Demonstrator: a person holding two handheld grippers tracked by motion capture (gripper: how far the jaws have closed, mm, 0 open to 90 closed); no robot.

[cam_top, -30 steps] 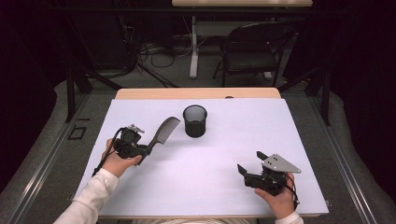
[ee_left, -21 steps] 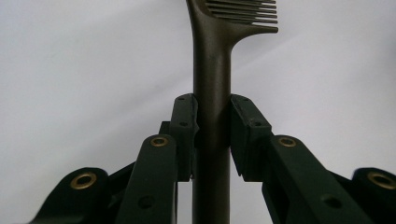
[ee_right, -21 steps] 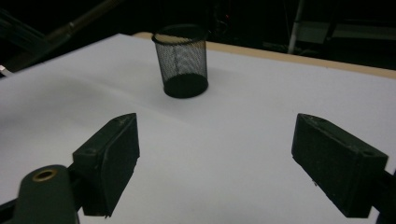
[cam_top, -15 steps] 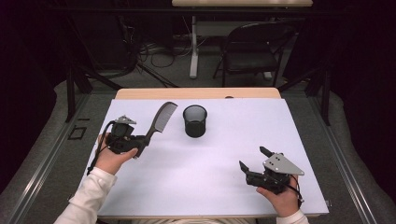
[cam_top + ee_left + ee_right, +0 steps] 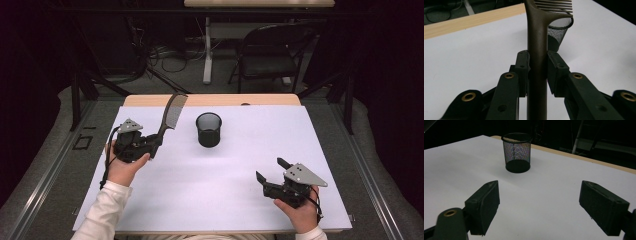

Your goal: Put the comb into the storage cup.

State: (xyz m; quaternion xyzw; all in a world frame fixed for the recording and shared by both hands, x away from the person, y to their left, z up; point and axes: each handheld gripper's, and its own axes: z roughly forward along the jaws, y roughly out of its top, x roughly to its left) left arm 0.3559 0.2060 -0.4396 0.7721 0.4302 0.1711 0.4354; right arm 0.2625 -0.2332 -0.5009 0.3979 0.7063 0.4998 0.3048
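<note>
**A:** What do you have on the far left?

**B:** My left gripper (image 5: 155, 144), raised over the left part of the table (image 5: 230, 200). It is clamped on a comb (image 5: 170, 117). In the left gripper view the two pads press the handle from both sides, and the comb (image 5: 537, 45) runs straight up between them, teeth at the top.

**A:** How does the comb sit from above?

**B:** It sticks out of the gripper and slants away from me, toward the far edge. The toothed end reaches past the white cover to the wooden strip. It is off the surface; the gripper alone carries it.

**A:** And in the middle?

**B:** A cup (image 5: 208, 129), black mesh, upright, mouth open, on the white cover toward the far side. It stands to the right of the comb, near it but apart. In the left gripper view the cup (image 5: 557, 30) shows just behind the handle, under the teeth.

**A:** The right side?

**B:** My right gripper (image 5: 272, 170) sits low near the front right of the table, well apart from the cup. Its jaws stand wide apart with nothing between them. In the right gripper view I see bare white cover between the pads and the cup (image 5: 517, 152) farther off, left of centre.
</note>
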